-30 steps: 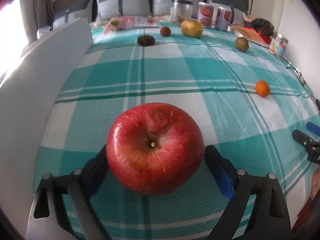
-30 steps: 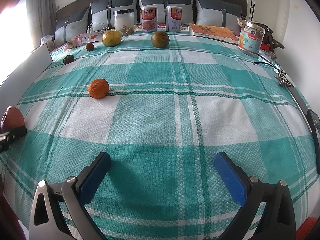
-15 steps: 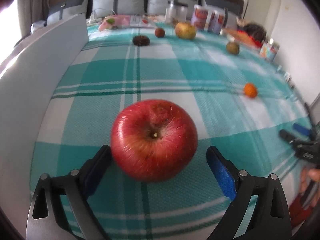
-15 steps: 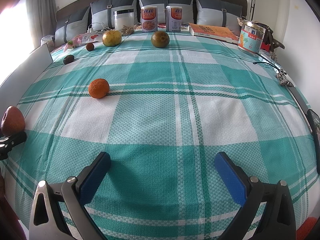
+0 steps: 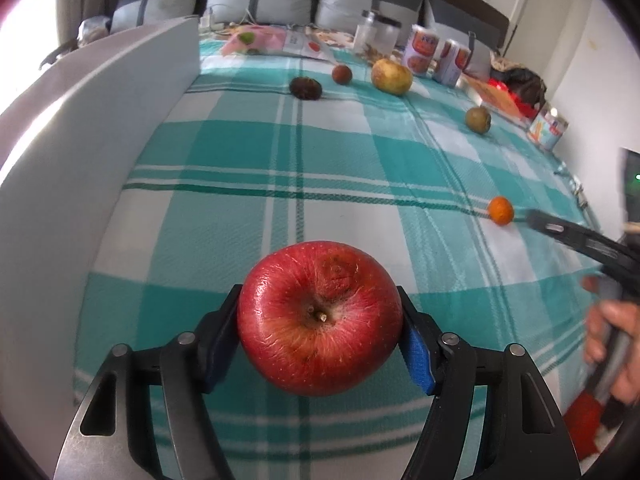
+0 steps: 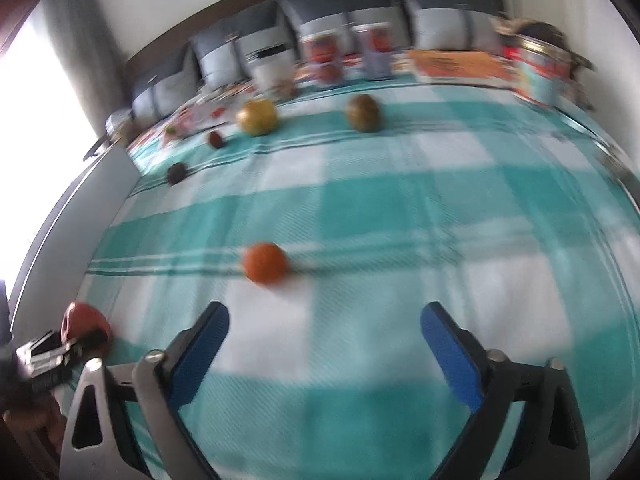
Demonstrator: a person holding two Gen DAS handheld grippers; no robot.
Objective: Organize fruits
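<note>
A big red apple (image 5: pixel 320 328) sits between the blue pads of my left gripper (image 5: pixel 318 294). The jaws are closing and both pads press on its sides, low over the teal checked cloth (image 5: pixel 248 168). In the right wrist view the same apple (image 6: pixel 82 320) shows at the far left. My right gripper (image 6: pixel 326 308) has its jaws closing with nothing between them. A small orange (image 6: pixel 266 262) lies just ahead of its left finger. The left wrist view shows that orange (image 5: pixel 501 210) beside the right gripper's tip (image 5: pixel 560 229). This right wrist frame is blurred.
A yellow-green fruit (image 5: pixel 391 76), a brownish round fruit (image 5: pixel 478 120), a dark fruit (image 5: pixel 305 88) and a small reddish one (image 5: pixel 342 75) lie farther back. Cans (image 5: pixel 426 50), a jar (image 5: pixel 376 34) and pillows line the rear. A white panel (image 5: pixel 80 140) borders the left side.
My left jaws have closed onto the apple, which was loose between them. The right gripper has swung forward and left towards the orange, and its jaws have narrowed.
</note>
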